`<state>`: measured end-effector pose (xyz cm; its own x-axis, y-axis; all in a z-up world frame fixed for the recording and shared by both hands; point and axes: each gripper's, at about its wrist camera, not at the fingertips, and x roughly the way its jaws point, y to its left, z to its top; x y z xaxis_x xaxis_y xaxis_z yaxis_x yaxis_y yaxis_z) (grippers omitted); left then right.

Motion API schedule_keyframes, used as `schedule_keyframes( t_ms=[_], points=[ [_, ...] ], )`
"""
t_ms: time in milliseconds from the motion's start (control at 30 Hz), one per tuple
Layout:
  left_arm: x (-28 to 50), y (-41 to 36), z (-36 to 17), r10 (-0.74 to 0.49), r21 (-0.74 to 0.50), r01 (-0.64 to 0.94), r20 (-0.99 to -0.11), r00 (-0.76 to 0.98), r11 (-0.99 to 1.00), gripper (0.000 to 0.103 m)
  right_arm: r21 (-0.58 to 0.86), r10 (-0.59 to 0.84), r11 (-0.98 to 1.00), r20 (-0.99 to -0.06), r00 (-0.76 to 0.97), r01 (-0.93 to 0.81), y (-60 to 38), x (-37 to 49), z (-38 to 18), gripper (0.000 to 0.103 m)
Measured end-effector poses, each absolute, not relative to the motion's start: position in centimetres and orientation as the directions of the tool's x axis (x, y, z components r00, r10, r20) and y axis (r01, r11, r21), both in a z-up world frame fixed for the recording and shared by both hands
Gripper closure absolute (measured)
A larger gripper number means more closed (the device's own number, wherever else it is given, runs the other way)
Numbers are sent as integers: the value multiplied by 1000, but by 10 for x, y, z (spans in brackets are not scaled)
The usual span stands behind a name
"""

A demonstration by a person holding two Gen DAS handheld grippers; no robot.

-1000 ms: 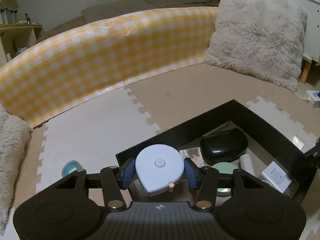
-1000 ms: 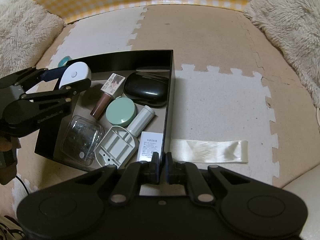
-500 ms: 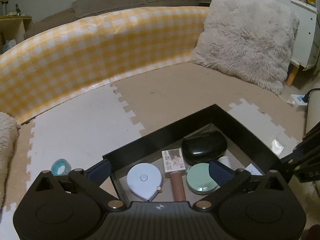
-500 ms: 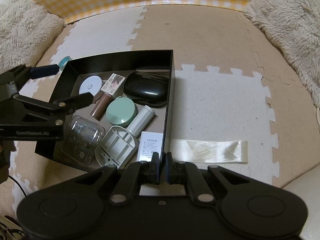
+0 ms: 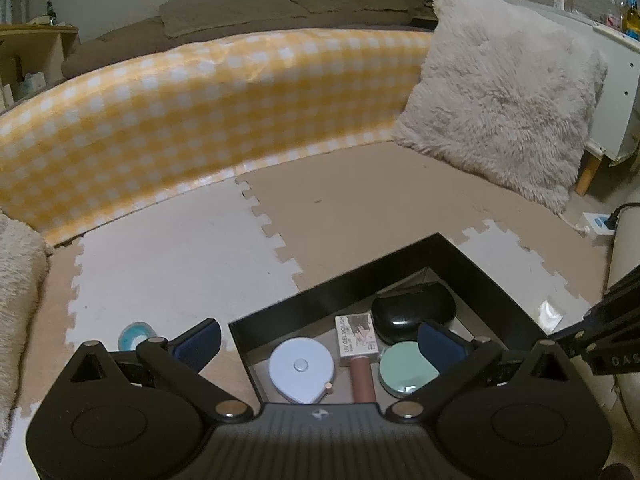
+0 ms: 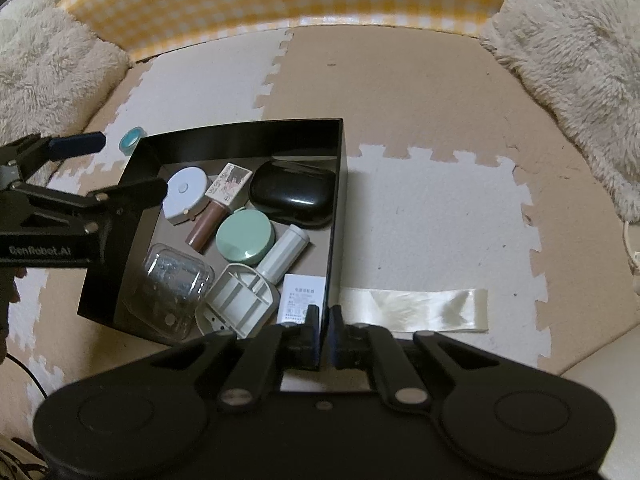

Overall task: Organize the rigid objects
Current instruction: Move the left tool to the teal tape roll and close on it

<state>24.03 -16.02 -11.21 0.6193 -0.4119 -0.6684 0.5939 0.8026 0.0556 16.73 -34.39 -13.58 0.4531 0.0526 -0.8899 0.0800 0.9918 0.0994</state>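
A black open box [image 6: 240,136] [image 5: 472,264] sits on the foam mat. Inside lie a white tape measure [image 5: 301,370] [image 6: 186,190], a brown nail polish bottle [image 5: 358,356] [image 6: 216,208], a green round compact [image 5: 404,368] [image 6: 245,238], a black case [image 5: 412,312] [image 6: 292,198], a white tube [image 6: 282,254], a clear plastic case [image 6: 172,284], a white plastic piece [image 6: 236,304] and a white card [image 6: 300,296]. My left gripper [image 5: 320,344] [image 6: 124,172] is open and empty above the box's left part. My right gripper [image 6: 324,316] is shut on the box's near wall.
A small teal tape roll [image 5: 136,334] [image 6: 131,141] lies on the mat left of the box. A shiny cream ribbon strip [image 6: 416,310] lies right of the box. Fluffy cushions [image 5: 500,112] [image 6: 44,60] and a yellow checked bolster [image 5: 200,108] border the mat.
My left gripper opened and let go of the white tape measure, which now lies in the box. The left gripper then pulled back slightly. The right gripper has not moved.
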Motion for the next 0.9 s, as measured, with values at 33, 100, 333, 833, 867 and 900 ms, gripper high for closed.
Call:
schedule_keyframes(
  t_ms=[33, 100, 333, 833, 867, 900],
  points=[
    [241, -160, -110, -408, 64, 592, -664, 627, 803, 0, 98, 50, 992, -889, 455, 84, -344, 168, -136, 99],
    [242, -158, -107, -395, 89, 582, -652, 647, 808, 0, 89, 36, 992, -888, 458, 94, -344, 168, -135, 99],
    [258, -139, -102, -349, 74, 503, -633, 691, 861, 0, 83, 25, 991, -880, 474, 102, -345, 168, -132, 100],
    [306, -79, -130, -207, 2, 266, -623, 755, 964, 0, 42, -6, 995, -881, 473, 91, -340, 179, -136, 100],
    [307, -78, -134, -207, 5, 268, -621, 756, 963, 0, 45, -4, 995, -881, 473, 92, -340, 180, -136, 100],
    [309, -78, -139, -203, 11, 267, -623, 756, 964, 0, 46, -3, 995, -881, 473, 92, -341, 180, -136, 100]
  ],
)
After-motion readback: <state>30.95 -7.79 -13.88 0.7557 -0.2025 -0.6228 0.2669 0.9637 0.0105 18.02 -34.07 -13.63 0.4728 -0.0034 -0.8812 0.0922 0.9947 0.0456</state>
